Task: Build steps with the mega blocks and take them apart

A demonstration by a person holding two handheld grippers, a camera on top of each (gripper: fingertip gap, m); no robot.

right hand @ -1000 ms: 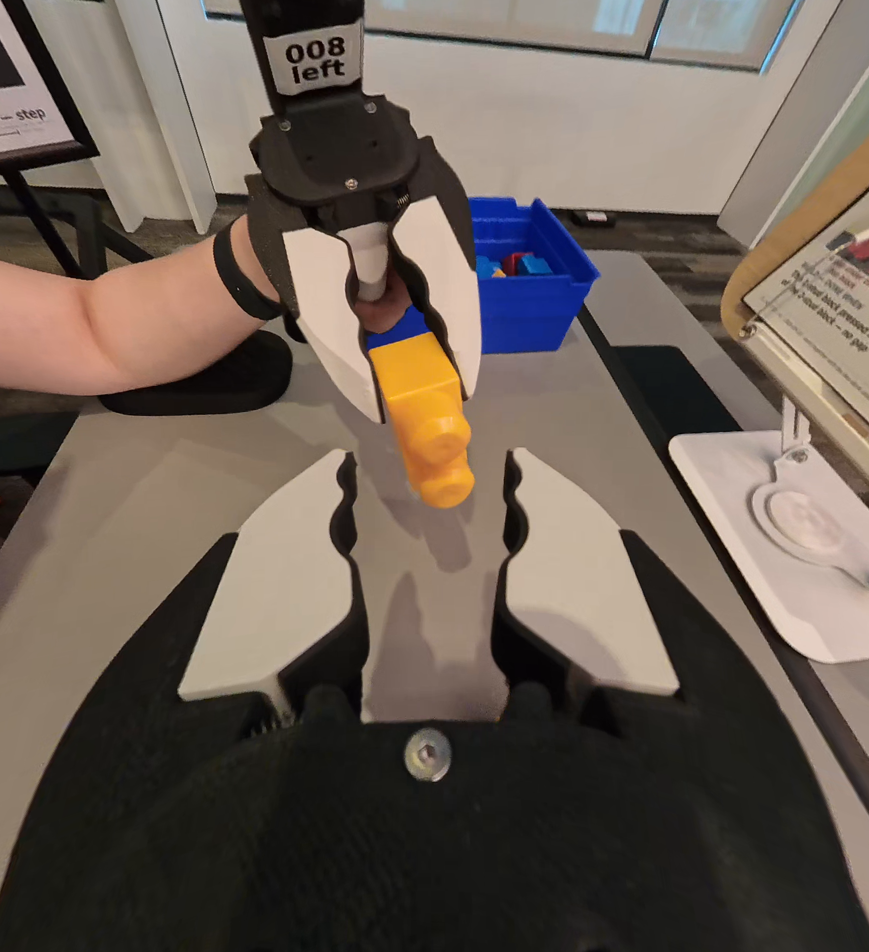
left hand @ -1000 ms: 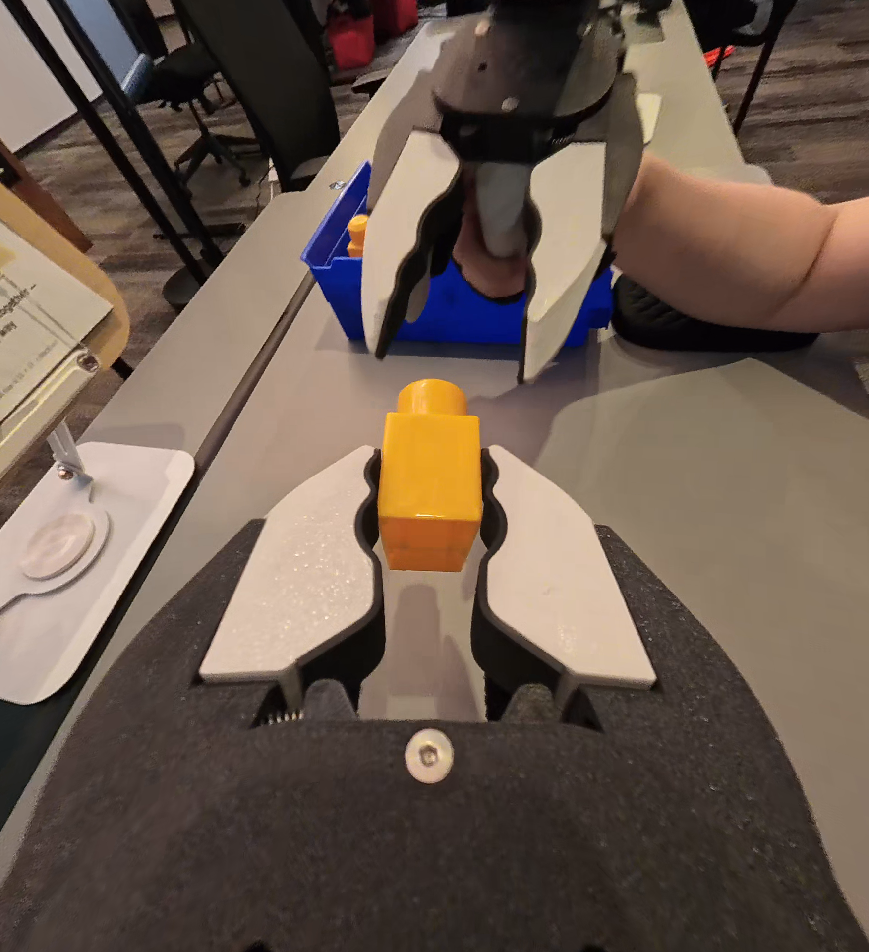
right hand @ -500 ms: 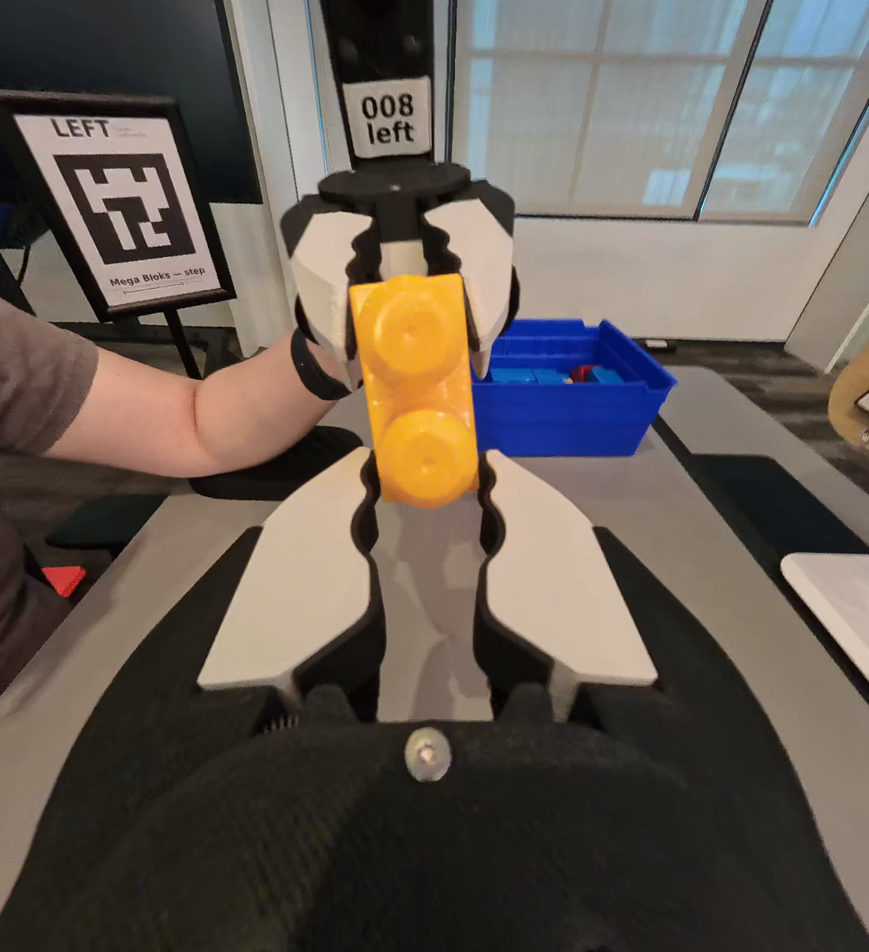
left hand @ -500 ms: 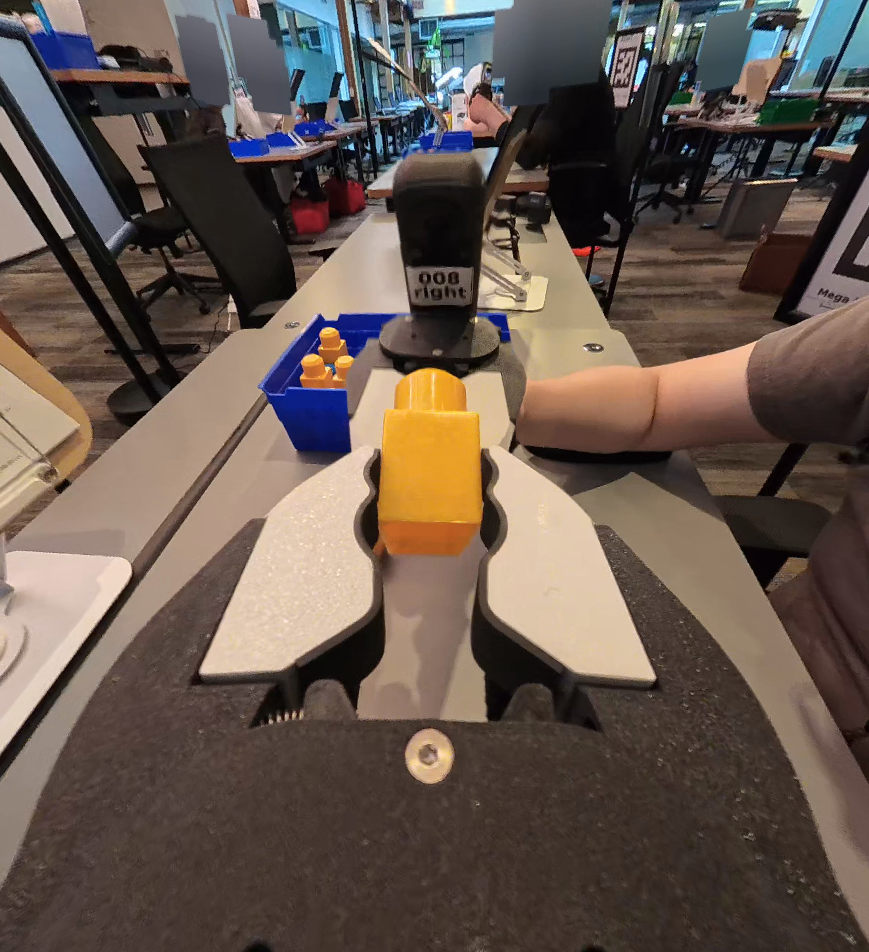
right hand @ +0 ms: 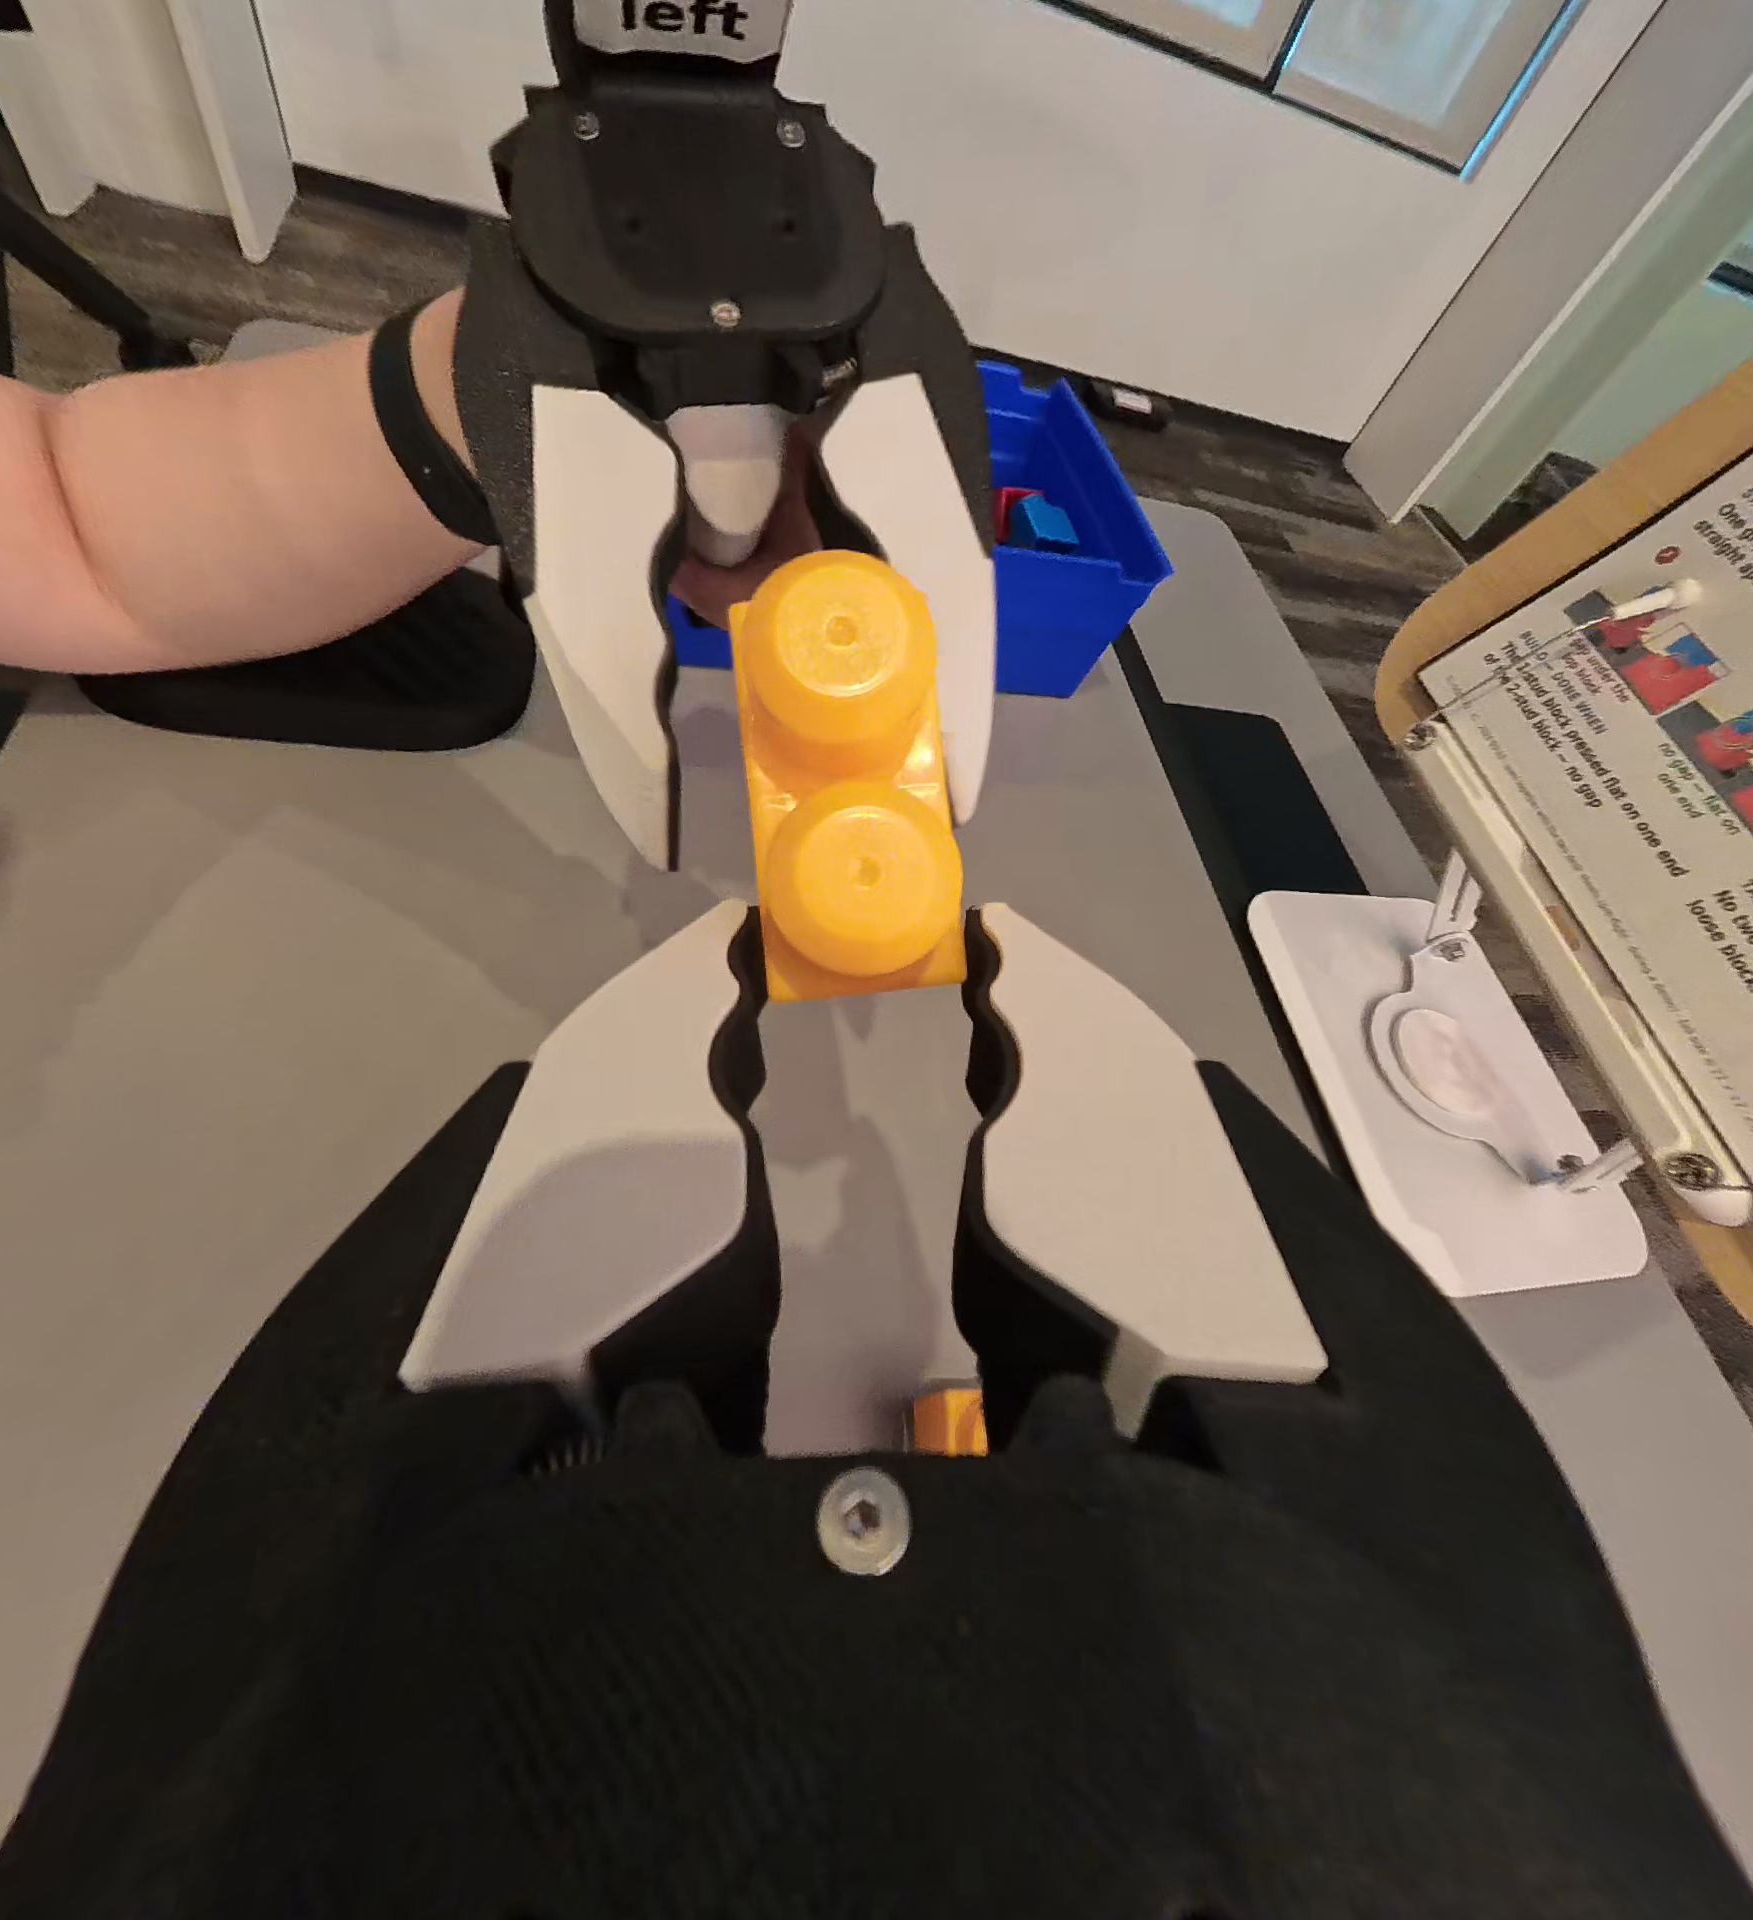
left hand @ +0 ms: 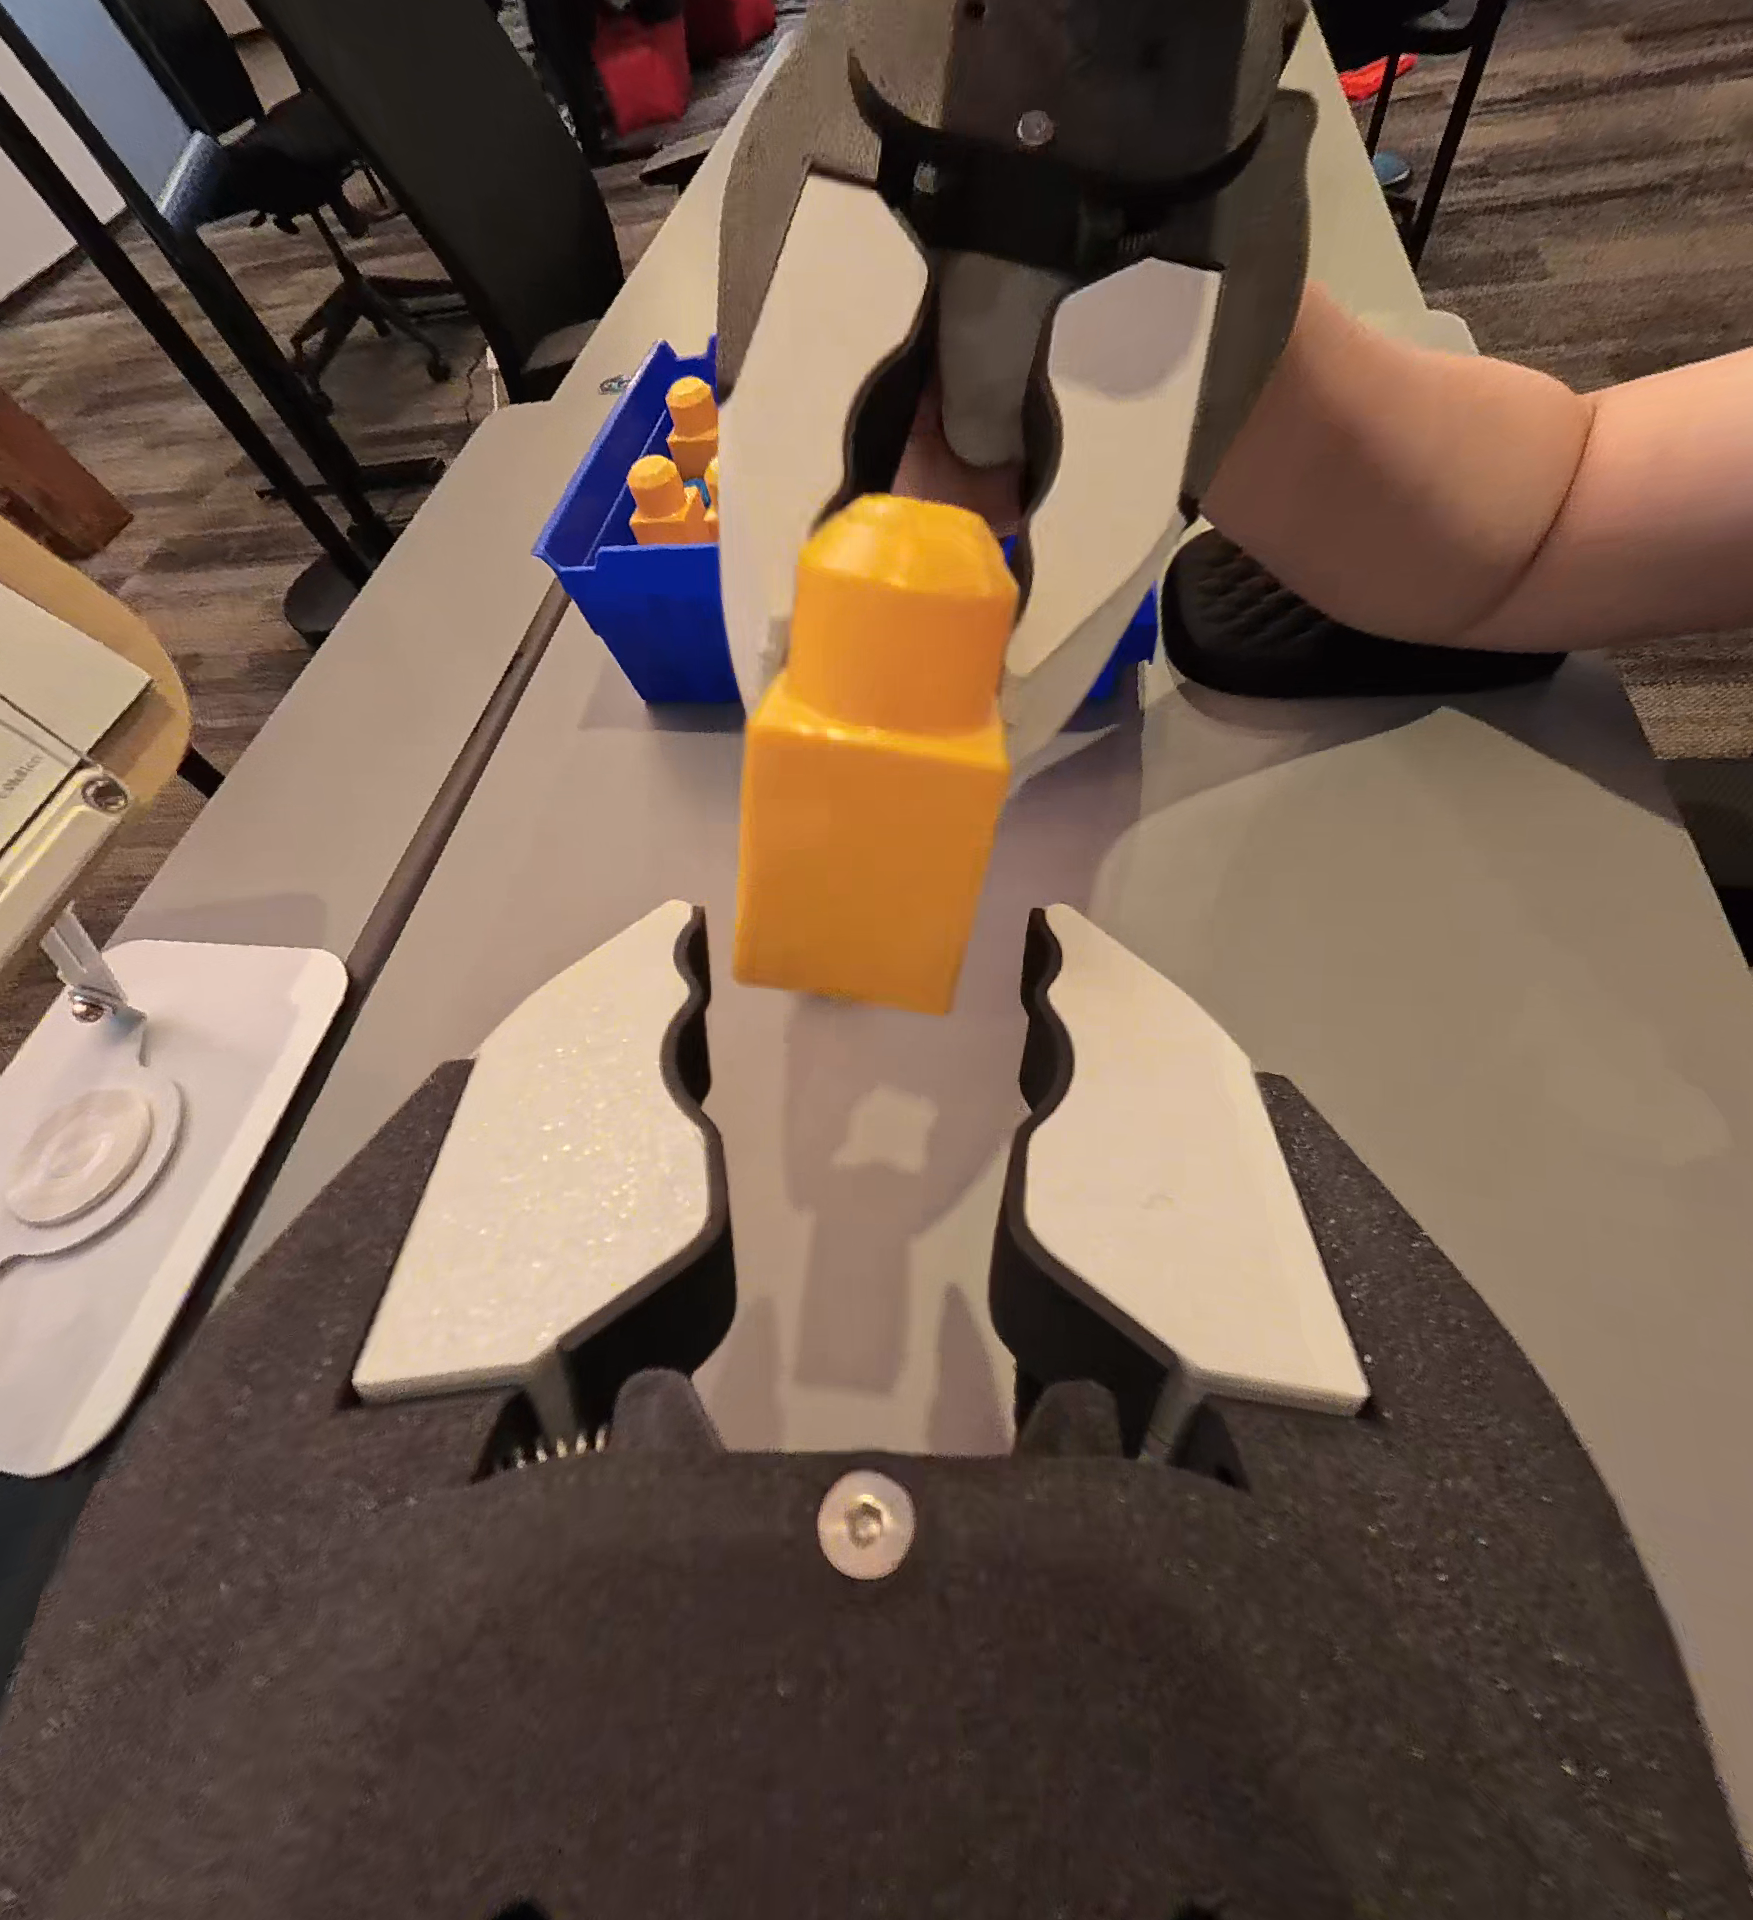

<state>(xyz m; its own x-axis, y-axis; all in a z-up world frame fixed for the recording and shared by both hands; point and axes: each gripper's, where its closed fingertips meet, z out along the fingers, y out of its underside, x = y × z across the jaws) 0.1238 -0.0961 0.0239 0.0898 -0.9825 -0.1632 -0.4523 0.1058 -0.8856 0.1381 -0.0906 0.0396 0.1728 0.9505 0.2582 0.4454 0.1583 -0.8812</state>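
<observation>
An orange two-stud block [left hand: 867,831] hangs above the grey table [left hand: 1371,935]. My right gripper [right hand: 859,935] is shut on its lower end, studs facing the right wrist camera [right hand: 846,790]. My left gripper [left hand: 864,914] is open, its fingers spread wide just short of the block. In the right wrist view the left gripper [right hand: 810,826] stands over the block's far end, fingers apart from it. In the left wrist view the right gripper [left hand: 893,696] comes down from above. A small orange piece [right hand: 945,1423] shows low between the right fingers.
A blue bin [left hand: 633,613] with orange blocks stands behind the grippers; the other blue bin [right hand: 1069,613] holds red and blue blocks. An instruction board on a white base plate [right hand: 1423,1091] stands at the table's side. A person's forearm rests on a black pad [left hand: 1267,634]. Less than 4 cm separates the two grippers' tips.
The left gripper has opened and let go of the orange block. The right gripper has closed on it and now holds it. Both views have tilted down toward the table.
</observation>
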